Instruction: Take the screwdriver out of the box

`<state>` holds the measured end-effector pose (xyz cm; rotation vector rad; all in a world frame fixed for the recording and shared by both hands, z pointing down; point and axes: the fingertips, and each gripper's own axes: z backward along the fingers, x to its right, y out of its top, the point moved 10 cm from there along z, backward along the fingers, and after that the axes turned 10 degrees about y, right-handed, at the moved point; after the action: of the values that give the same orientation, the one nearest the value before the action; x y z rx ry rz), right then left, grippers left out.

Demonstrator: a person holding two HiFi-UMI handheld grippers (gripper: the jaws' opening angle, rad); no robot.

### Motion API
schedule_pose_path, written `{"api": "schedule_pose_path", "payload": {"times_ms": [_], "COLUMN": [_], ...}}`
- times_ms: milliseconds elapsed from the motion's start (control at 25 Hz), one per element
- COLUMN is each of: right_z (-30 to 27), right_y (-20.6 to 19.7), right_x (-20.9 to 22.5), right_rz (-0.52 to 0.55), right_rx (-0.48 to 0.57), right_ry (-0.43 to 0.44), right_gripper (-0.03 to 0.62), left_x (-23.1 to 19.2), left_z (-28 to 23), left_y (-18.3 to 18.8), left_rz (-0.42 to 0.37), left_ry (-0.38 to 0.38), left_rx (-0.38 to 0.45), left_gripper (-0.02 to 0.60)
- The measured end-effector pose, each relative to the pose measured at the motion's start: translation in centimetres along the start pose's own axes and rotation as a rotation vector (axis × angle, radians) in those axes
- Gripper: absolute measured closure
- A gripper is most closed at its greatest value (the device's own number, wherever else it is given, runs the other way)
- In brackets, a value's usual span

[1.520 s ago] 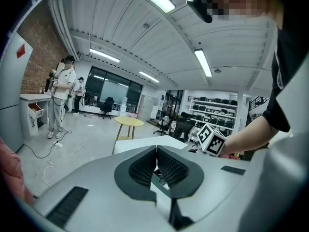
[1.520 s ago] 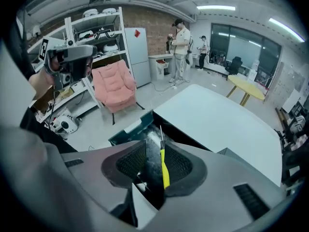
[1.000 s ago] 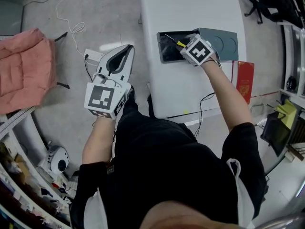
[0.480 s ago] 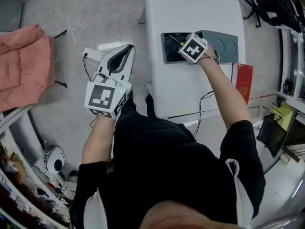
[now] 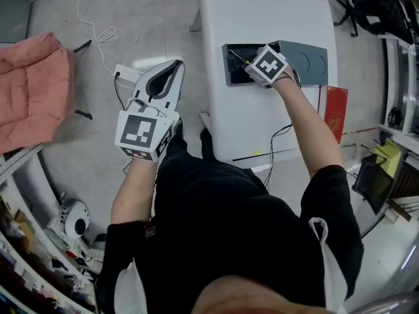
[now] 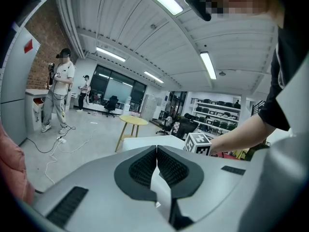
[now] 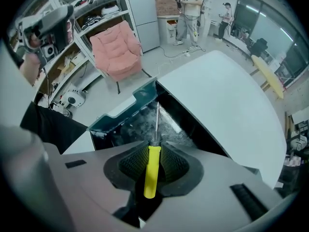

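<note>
right gripper (image 7: pixel 154 148) jaws narrower now, closing round screwdriver (image 7: pixel 151 170) in box (image 7: pixel 123 112)

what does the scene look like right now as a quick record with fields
right tool: points steeply down into the box, jaws closing on the screwdriver's yellow handle
screwdriver: handle between the pads, shaft pointing into the box
box: open, on the white table
left tool: jaws together, empty, held beside the table over the floor
task stage: screwdriver not yet out
</note>
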<state>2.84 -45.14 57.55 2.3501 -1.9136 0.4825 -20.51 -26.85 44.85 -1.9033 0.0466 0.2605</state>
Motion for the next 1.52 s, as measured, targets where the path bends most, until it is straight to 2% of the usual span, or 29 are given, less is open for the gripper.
{"api": "schedule_pose_path", "payload": {"times_ms": [120,280,480,720,1160,1520], "right_z": [0.0,-0.3,1.0,5.0,11.5,15.0], "right_y": [0.2,-0.1,-0.6,-0.6,-2.0,-7.1], "right_x": [-0.2,-0.5,-1.0,-2.8,-10.8,-16.4], "right_rz": [0.012,0.071,0.043,0.04,-0.083,-0.181], "right_rx": [0.01,-0.029,0.015,0.194,0.557,0.774], "right_ry": [0.005,-0.061,-0.108,-0.195,-0.237,-0.252], "right_gripper": [0.503,0.508,0.51,0.51,0.51,0.51], "left_x": [0.0,0.0,0.2,0.5,0.8,1.8], "left_z": [0.0,0.1,1.1,3.1,9.1,11.9], "left_y": [0.1,0.3,1.3,2.6,4.4,5.6], "left_rz": [-0.002,-0.004,-0.02,-0.045,-0.113,-0.147], "left_ry": [-0.004,-0.008,-0.021,-0.039,-0.116,-0.137], "left_rx": [0.0,0.006,0.029,0.064,0.122,0.16], "left_gripper": [0.565,0.565,0.565,0.565,0.565,0.565]}}
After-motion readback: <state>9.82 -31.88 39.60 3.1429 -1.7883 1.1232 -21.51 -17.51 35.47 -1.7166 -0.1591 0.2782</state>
